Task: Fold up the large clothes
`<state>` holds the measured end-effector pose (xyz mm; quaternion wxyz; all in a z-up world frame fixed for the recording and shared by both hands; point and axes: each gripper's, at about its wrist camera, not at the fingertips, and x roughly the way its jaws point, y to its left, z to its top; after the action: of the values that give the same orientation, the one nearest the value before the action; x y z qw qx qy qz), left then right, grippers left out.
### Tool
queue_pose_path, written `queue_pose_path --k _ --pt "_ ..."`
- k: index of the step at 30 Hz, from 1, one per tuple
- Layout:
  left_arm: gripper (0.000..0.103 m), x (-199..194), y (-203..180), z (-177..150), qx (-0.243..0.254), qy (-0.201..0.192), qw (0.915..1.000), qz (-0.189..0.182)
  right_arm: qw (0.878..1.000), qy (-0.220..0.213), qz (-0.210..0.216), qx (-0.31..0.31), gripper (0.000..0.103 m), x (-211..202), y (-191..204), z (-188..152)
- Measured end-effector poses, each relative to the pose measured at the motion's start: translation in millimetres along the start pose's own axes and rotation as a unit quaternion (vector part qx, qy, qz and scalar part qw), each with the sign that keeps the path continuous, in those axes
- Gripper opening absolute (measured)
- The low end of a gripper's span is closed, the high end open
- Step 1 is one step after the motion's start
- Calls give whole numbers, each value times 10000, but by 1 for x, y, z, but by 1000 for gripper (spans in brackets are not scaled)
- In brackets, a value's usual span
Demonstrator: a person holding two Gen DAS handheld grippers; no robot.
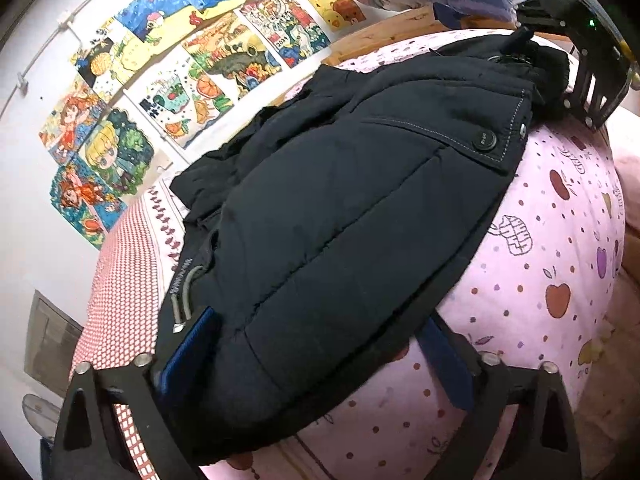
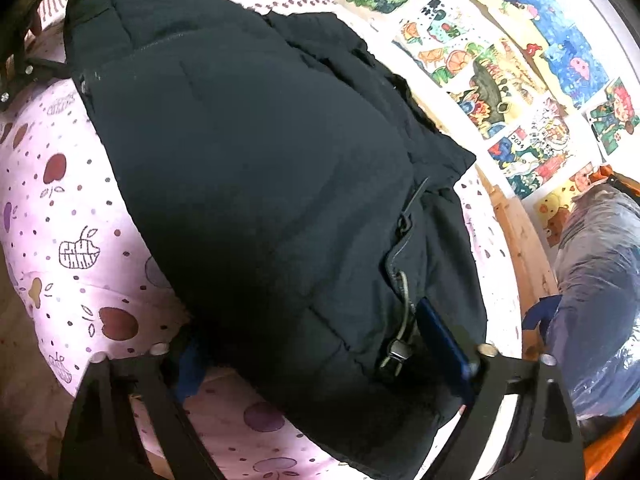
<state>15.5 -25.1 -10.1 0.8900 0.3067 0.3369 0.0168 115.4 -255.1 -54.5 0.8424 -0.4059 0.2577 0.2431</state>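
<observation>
Left gripper (image 1: 316, 364): fingers spread wide, one on each side of the jacket's thick edge; the blue pads (image 1: 188, 354) lie against the fabric at both sides. The jaws straddle the padded bundle; whether they press it firmly cannot be told.
Right gripper (image 2: 320, 354): fingers spread wide around the opposite end of the jacket; the right-side blue pad (image 2: 442, 338) touches the fabric just beside the cord toggles, the other pad is partly hidden under the garment.
Jacket (image 1: 340, 208): dark navy padded coat, lying folded into a thick bundle on the bed, spanning between the two grippers. In the left wrist view a pocket flap with pale stitching and a dark snap button (image 1: 485, 139) faces up. A grey drawcord with metal ends (image 1: 182, 304) hangs at the edge near the left gripper.
Cord toggles (image 2: 394, 354): metal-tipped, resting on the jacket just beside the right gripper's pad.
Bed cover (image 1: 540, 264): pink, printed with apples and dots; the jacket lies across its middle.
Checked sheet (image 1: 120, 280): red and white, along the bed edge next to the wall.
Wall (image 1: 40, 60): white, carrying a group of coloured drawings (image 1: 216, 52) above the bed.
Wooden bed frame (image 2: 524, 240): visible at the bed's far edge.
Plastic-wrapped bundle (image 2: 600, 288): blue-grey, beyond the wooden frame.
</observation>
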Motion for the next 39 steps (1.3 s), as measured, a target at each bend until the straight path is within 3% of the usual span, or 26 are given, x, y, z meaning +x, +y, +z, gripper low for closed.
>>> queue_pose_path --k 7,9,12,20,30,39 --pt "64 -6 3 2 45 -187 9998 -25 9995 -134 253 151 61 -3 -9 -2" --pt "56 -8 1 4 149 -256 9996 10 9989 -207 390 178 42 -6 -10 -1" --pt "44 -9 5 9 169 -356 9992 15 9985 -314 397 187 32 -10 -13 3" --pt "21 -18 50 41 -640 -788 9946 -191 9955 -848 187 368 18 -30 -37 27" --pt "10 -26 109 74 -1725 -1104 9785 -257 9827 -1454 17 1143 11 -53 -84 62" --pt "8 -58 129 87 -1984 -1658 9660 -65 9682 -2126 -240 1298 7 -89 -105 76"
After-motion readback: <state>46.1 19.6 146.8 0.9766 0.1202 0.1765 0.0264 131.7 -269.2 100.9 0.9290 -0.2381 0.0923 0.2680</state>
